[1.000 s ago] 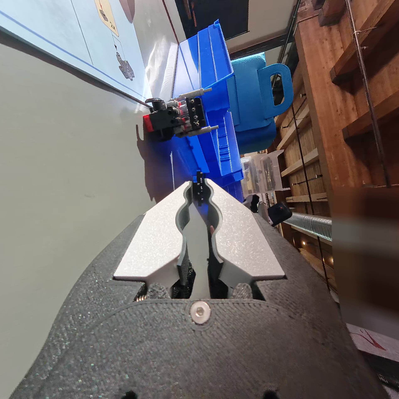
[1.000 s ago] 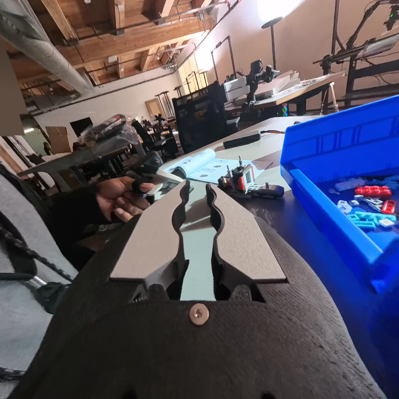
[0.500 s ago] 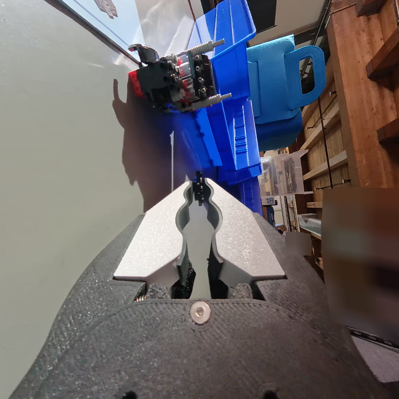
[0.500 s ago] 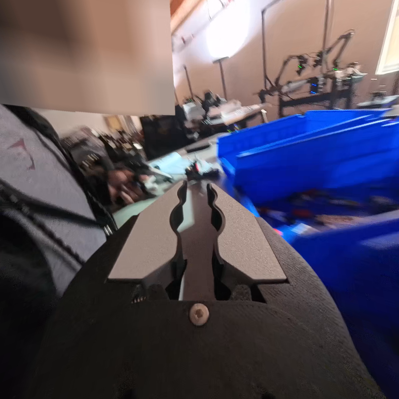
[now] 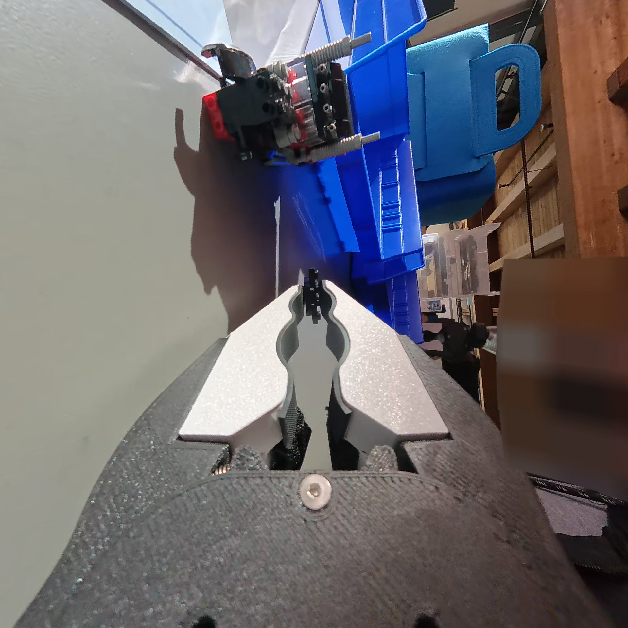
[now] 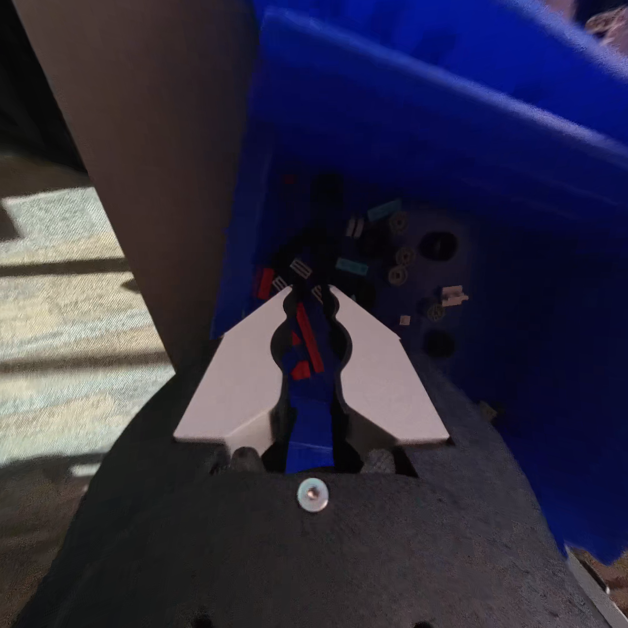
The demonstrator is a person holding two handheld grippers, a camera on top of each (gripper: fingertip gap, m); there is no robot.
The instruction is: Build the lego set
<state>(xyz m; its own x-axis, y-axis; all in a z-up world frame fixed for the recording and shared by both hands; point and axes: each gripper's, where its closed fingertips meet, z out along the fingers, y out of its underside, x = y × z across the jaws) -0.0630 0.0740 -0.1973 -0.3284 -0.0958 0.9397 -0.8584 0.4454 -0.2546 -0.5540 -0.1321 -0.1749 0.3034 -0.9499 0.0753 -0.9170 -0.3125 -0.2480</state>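
Pinching a small black lego piece at its tips, the left gripper hangs over the pale table. Beyond it, in the left wrist view alone, the part-built lego model stands on the table against a blue bin. The right wrist view alone, blurred, shows a bin's inside: the right gripper, jaws apart and empty, above loose red, white and teal pieces.

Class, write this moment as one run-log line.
left tongs: shut on small black piece | model: on table beside bin | right tongs: open, empty, over loose bricks in bin
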